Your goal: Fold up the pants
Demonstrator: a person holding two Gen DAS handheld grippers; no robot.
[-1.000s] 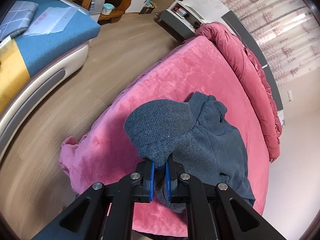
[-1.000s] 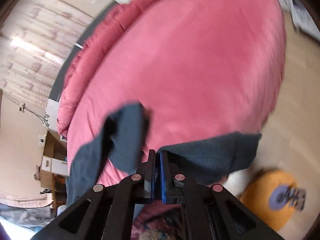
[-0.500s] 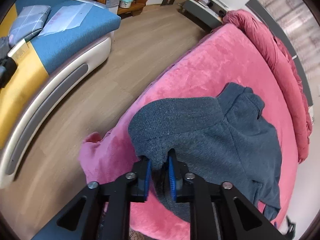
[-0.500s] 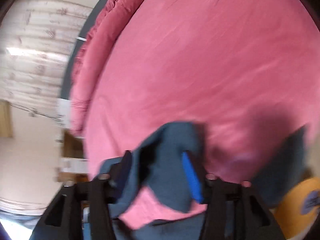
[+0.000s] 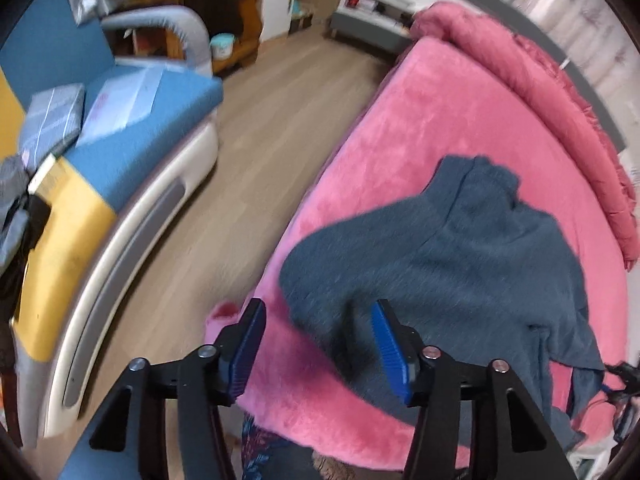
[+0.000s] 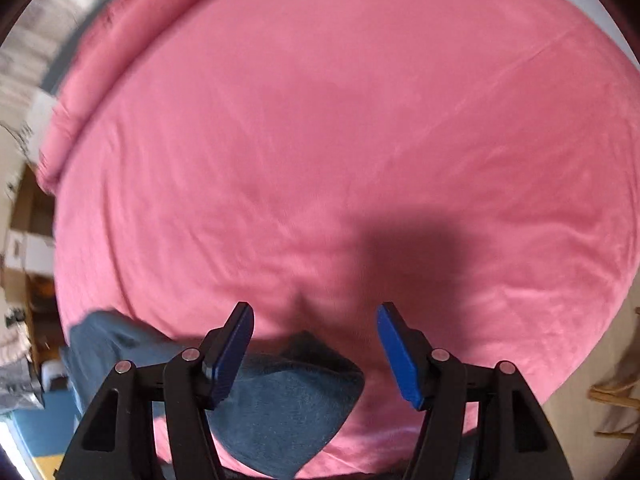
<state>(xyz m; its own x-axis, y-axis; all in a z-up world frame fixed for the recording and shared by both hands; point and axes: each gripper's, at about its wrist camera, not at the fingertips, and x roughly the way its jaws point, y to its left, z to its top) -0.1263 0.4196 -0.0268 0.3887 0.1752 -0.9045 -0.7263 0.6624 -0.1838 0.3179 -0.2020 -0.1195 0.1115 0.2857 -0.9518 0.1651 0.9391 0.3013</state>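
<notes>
On the left, the grip is gone: a second ago the left gripper (image 5: 318, 342) was pinched tight on the dark fold of the pants (image 5: 460, 264), and now its jaws are opening, blue pads apart and pressing on nothing. The cloth has dropped onto the pink blanket (image 5: 420, 120); one rounded edge of it lies between the pads and just ahead of them, nearer the right-hand pad, and the rest spreads forward and to the right of the fingers.

Over to the right, same story. The right gripper (image 6: 316, 350), which was clamped on an edge of the garment a second ago, now stands released, pads wide with nothing pressed between them. From here the pants (image 6: 280, 408) sit low, beneath and slightly behind the fingertips, mostly toward the left finger, while bare blanket (image 6: 340, 120) fills everything ahead.

Both ends let go at once, which reads as a fold just laid down. The pile looks rumpled rather than flat, so a fresh grasp and another fold probably lie ahead.
</notes>
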